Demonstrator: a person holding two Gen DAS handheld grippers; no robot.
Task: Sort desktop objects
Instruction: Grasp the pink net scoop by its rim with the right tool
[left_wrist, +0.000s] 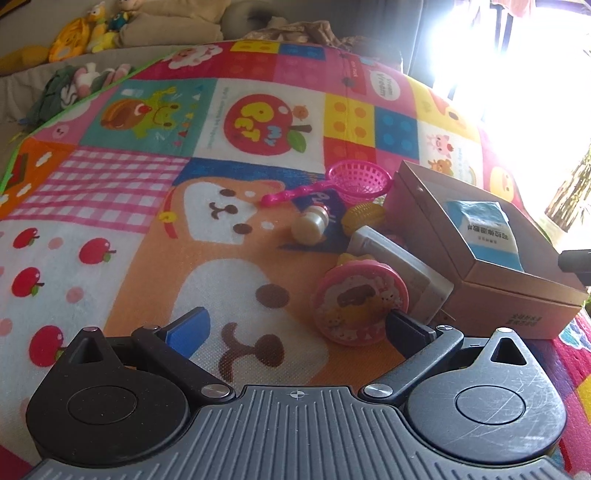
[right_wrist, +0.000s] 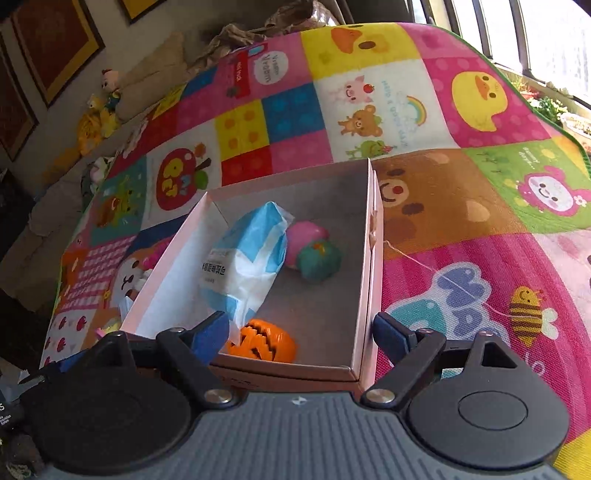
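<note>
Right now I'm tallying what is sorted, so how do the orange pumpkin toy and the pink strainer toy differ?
The orange pumpkin toy lies inside the cardboard box, while the pink strainer toy lies on the play mat outside it. The pumpkin is a rounded lump with a jagged carved mouth; the strainer is an open mesh basket on a long handle. The pumpkin sits beside the tissue pack; the strainer lies near a toy corn cob. Both look like plastic toys.

both tools look alike: a grey ribbed body flanked by round black discs. black link arms on silver screws carry blue-padded fingers (left_wrist: 190, 326) on the left tool (left_wrist: 295, 328) and right tool (right_wrist: 301, 334).
</note>
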